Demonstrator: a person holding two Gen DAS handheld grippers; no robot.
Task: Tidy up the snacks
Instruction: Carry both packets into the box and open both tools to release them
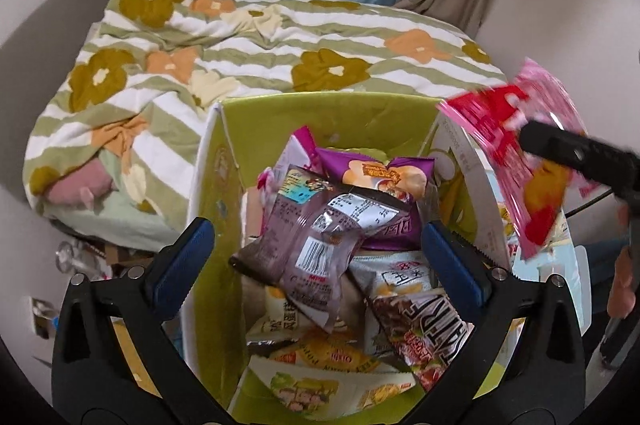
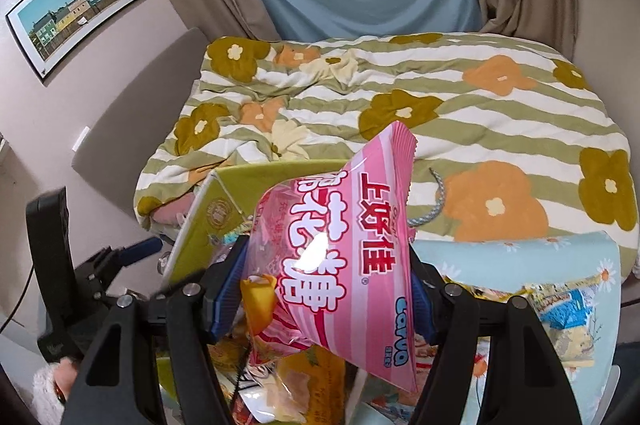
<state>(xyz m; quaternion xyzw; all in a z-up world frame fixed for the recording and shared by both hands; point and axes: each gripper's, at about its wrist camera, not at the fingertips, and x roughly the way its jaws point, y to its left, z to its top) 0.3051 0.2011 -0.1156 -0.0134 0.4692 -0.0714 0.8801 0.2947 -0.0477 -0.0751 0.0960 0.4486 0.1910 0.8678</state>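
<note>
Jaws on the left gripper (image 1: 320, 249) stand wide apart with nothing pinched; a brown-purple snack pack (image 1: 316, 237) lies loose between them on top of the pile, pads not touching it. Jaws on the right gripper (image 2: 320, 289) are part closed on a pink marshmallow bag (image 2: 340, 245), pads pressing both its sides, bag held up in the air.

Location: the pink bag hangs near the right rim of the green box (image 1: 256, 121), not yet over the opening as far as the left wrist view shows. The box sits against the foot of the bed (image 1: 280, 37) and is already heaped: a purple pack (image 1: 384, 173), a chocolate-bar wrapper (image 1: 428, 329), yellow packs lower down. More snacks lie on a light blue cloth (image 2: 520, 253) to the right of the box.

Step, as I read it: the left side looks done with a drop-off, the right is mid-carry with the next item.

Next move calls for:
- getting the left gripper clear of the box mouth
- bringing the pink bag over the centre, not the rim
- a low release; the pile is high and the bag is puffy and slick, so it may slide off

Bag's lower end is hidden behind the jaws, so grip depth is unclear.
</note>
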